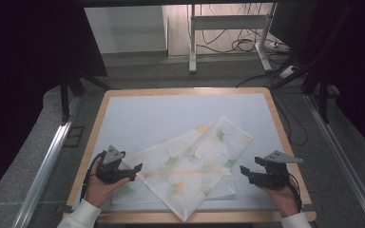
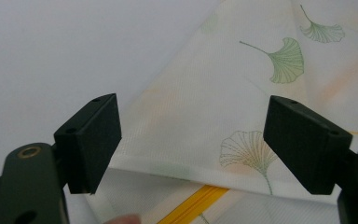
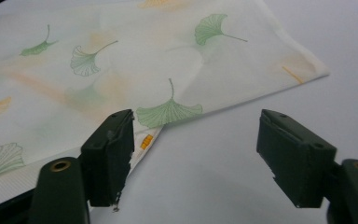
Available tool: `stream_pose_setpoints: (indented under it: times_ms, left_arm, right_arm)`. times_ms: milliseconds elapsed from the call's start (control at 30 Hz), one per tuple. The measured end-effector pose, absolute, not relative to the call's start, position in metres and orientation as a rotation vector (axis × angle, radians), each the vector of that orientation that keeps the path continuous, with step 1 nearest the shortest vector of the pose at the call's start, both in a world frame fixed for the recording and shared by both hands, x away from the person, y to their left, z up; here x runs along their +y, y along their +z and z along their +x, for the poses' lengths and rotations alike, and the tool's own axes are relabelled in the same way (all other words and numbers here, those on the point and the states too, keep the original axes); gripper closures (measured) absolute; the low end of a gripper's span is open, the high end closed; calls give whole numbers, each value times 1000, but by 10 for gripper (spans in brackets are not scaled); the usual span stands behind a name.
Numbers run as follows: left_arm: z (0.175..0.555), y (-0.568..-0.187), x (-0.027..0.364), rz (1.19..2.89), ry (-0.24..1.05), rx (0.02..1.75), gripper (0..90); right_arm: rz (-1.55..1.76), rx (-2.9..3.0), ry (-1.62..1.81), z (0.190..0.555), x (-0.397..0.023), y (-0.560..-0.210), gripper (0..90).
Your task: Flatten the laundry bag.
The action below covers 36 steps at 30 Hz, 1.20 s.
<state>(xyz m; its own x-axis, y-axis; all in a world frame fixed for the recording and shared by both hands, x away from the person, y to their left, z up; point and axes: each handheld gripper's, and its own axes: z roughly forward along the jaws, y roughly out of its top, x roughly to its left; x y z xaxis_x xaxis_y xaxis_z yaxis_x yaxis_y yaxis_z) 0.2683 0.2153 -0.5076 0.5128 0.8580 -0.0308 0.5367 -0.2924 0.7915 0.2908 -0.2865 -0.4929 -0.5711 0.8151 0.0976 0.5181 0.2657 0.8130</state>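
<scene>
A: Surface & room first?

B: Worktop [image 1: 123, 118] is pale, w/ a light wood rim. Grey floor round it, metal rails either side, a white desk frame [image 1: 228, 33] at the back w/ loose cables [image 1: 240, 45] on the floor, dark curtains L & R.

A: The thing in hand?

B: Folded cloth [image 1: 195, 161], thin white fabric printed w/ green & orange ginkgo leaves. Lies flat on the near half of the worktop, a bit right of centre, one corner pointing at the near edge.

A: Grippers?

B: Left gripper [image 1: 132, 170] is at the cloth's left corner, jaws wide apart, holding nothing. Right gripper [image 1: 243, 172] is just off the cloth's right edge, also wide open, nothing held. Both low over the worktop.

A: What do the close views add?

B: Left gripper view: left gripper [image 2: 191, 149] straddles a folded edge, top layer lying over a lower one, w/ an orange stripe [image 2: 193, 207] underneath; pads not pressing. Right gripper view: right gripper [image 3: 196, 154], one jaw at the cloth's edge, other over bare worktop. High view alone gives the room & the hands.
</scene>
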Motion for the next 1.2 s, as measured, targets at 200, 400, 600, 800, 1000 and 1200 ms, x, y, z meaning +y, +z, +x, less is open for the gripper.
stream_pose_setpoints:
  times_ms: [200, 400, 600, 800, 1000, 1200]
  left_arm:
    - [268, -506, 217, 1973, 511, 1150, 198]
    - [268, -508, 218, 1982, 535, 1133, 199]
    - [264, -505, 217, 1955, 559, 1106, 221]
    - [264, -503, 217, 1932, 549, 1102, 227]
    - [262, -498, 219, 1889, 550, 1115, 187]
    - [258, -492, 218, 1890, 535, 1114, 221]
  right_arm:
    - [1221, 2177, 1237, 288, -293, -489, 384]
    - [1182, 2200, 1227, 287, -292, -488, 495]
    - [1138, 2250, 1202, 288, -287, -490, 722]
    - [1106, 2283, 1217, 287, -287, -486, 884]
    - [1076, 2312, 1236, 286, -283, -485, 891]
    - [1066, 2345, 1233, 284, -280, -486, 891]
